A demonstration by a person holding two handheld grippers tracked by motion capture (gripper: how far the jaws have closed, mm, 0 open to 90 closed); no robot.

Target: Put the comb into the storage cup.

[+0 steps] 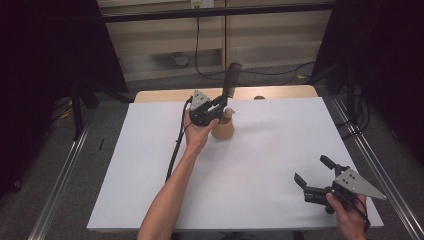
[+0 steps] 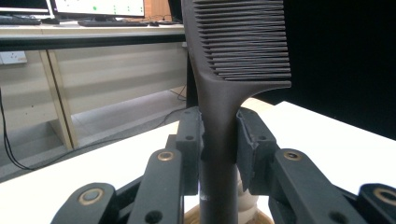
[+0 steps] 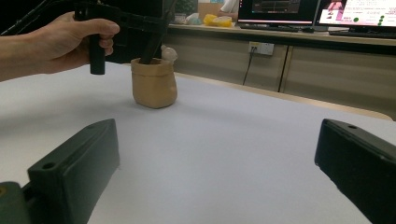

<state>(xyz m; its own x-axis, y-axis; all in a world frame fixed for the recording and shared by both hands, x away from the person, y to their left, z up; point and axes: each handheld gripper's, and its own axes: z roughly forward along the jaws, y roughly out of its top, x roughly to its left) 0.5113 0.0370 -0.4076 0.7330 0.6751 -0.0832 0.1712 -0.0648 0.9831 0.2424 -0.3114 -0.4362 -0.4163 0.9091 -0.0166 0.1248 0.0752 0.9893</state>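
A black comb [image 1: 232, 77] stands upright, teeth at the top, its handle clamped in my left gripper [image 1: 223, 102]. In the left gripper view the two jaws press on the comb's handle [image 2: 219, 140] from both sides, under the teeth [image 2: 245, 42]. The handle's lower end reaches down into a small tan pot [image 1: 223, 130] at the back middle of the white table [image 1: 260, 150]. A pale object [image 3: 169, 53] also sticks out of the pot [image 3: 154, 84]. My right gripper [image 1: 311, 169] is open with nothing in it, low over the table's front right. It faces the pot from far off.
The wooden table edge [image 1: 280, 92] shows behind the white sheet, with a small dark knob [image 1: 259, 97] on it. Metal rails [image 1: 372, 165] and black stands flank the table. Cables [image 1: 200, 60] lie on the floor behind. A counter with monitors [image 3: 355, 11] stands beyond.
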